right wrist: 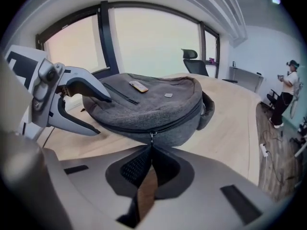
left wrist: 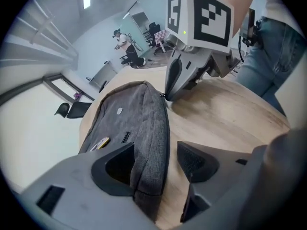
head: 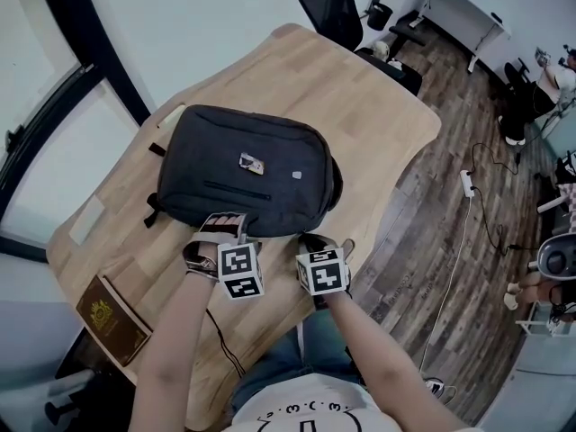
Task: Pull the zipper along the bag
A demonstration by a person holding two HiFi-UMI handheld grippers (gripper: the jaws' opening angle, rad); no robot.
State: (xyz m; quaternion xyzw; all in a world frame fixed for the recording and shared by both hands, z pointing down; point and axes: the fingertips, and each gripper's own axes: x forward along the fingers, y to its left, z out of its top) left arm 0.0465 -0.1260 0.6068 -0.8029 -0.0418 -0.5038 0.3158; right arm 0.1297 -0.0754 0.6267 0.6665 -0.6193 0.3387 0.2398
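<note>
A dark grey backpack (head: 243, 165) lies flat on the wooden table (head: 378, 124). Both grippers are at its near edge. My right gripper (right wrist: 149, 147) is shut on the small metal zipper pull (right wrist: 152, 139), which hangs from the zip line along the bag's (right wrist: 148, 104) side. In the left gripper view, the right gripper's tips (left wrist: 165, 97) meet that same seam. My left gripper (left wrist: 156, 164) is open. It straddles the bag's (left wrist: 144, 128) near corner, with the right-hand pad (left wrist: 194, 159) apart from the fabric. In the head view the left gripper (head: 225, 225) sits to the left of the right gripper (head: 310, 239).
A brown booklet (head: 112, 318) lies at the table's near left corner. A thin black cable (head: 220, 340) runs off the front edge. A pale card (head: 87, 219) lies left of the bag. A black office chair (head: 328, 7) stands beyond the far end. A person (right wrist: 289, 87) stands far off.
</note>
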